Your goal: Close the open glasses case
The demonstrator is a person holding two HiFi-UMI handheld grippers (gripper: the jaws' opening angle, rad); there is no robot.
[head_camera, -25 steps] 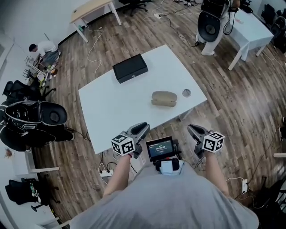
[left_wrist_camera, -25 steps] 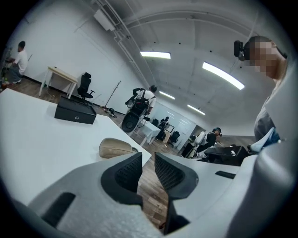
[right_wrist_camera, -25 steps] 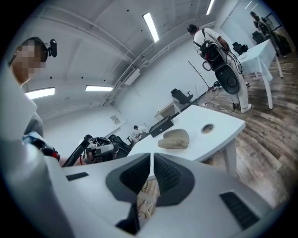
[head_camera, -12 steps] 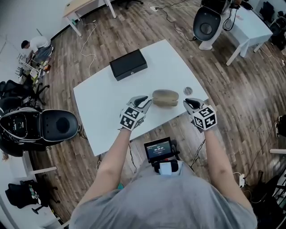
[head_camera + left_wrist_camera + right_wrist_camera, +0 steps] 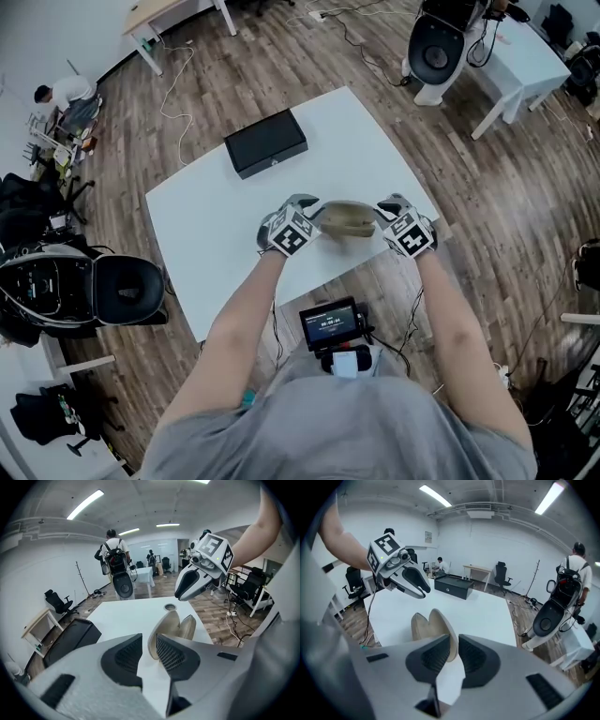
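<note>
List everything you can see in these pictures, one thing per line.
table: 1, white, middle of the room
glasses case: 1, tan, open, near the table's near edge, between the two grippers
box: 1, black, far side of the table
small round object: 1, grey, on the table beyond the case
second table: 1, white, far right
desk: 1, light wood, far left
standing person: 1, white top, past the table
crouched person: 1, white top, by the left wall
screen: 1, black, at the wearer's chest
left gripper: 1, grey, at the case's left end, jaws slightly apart
right gripper: 1, grey, at the case's right end, jaws slightly apart
</note>
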